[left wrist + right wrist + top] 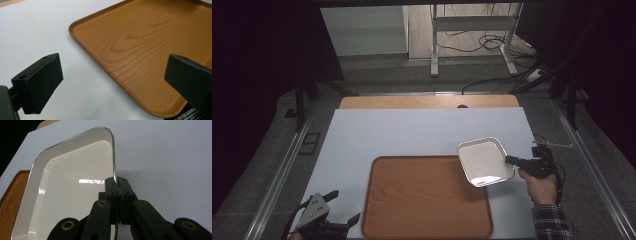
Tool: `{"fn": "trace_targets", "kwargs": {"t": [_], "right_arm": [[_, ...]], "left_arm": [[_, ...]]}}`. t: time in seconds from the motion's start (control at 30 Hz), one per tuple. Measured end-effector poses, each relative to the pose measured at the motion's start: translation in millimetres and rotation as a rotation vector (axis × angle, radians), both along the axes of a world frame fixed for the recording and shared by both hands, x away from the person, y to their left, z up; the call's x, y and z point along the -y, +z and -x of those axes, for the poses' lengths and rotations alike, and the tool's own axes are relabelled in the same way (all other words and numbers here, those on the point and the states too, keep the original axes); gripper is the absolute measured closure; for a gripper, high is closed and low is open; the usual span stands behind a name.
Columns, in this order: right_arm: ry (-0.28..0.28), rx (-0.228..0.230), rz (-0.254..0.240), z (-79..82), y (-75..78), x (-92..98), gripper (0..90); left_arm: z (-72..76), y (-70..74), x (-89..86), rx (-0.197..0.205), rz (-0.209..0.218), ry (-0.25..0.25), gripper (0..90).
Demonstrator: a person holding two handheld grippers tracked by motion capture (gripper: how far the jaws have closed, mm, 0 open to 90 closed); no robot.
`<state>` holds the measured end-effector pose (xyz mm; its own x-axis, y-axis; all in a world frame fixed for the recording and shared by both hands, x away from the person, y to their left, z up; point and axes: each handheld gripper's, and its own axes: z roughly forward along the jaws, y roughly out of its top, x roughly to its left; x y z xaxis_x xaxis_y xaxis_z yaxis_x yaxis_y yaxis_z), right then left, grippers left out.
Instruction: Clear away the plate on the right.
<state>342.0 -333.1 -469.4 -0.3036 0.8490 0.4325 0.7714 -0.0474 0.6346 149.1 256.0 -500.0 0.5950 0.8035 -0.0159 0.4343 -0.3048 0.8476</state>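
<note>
Gripping the white dish [484, 161] by its rim, the right gripper [513, 160] has its jaws clamped tight, holding it over the wooden tray's [422, 200] right edge; left gripper [343, 207] waits, jaws apart.

The table [427, 101] has a wooden top, and a large white sheet [412, 132] covers most of it; only a strip of wood shows at the far edge. A brown wooden tray [427, 200] lies flat on the sheet, near the front edge.
</note>
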Motion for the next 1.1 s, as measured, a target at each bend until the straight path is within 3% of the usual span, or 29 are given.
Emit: {"fn": "trace_targets", "kwargs": {"t": [0.37, 0.53, 1.1], "right_arm": [[0.058, 0.008, 0.012, 13.2, -1.2, -26.7, 88.3], [0.096, 0.002, -0.007, 20.4, -2.6, -44.6, 88.3], [0.169, -0.010, 0.017, 23.9, -10.2, -96.1, 88.3]], "left_arm": [[0.0, 0.0, 0.7, 0.000, -0.005, -0.001, 1.6], [0.1, 0.0, 1.3, 0.001, -0.009, 0.000, 1.6], [-0.4, -0.1, 1.0, -0.001, -0.007, 0.003, 1.5]]}}
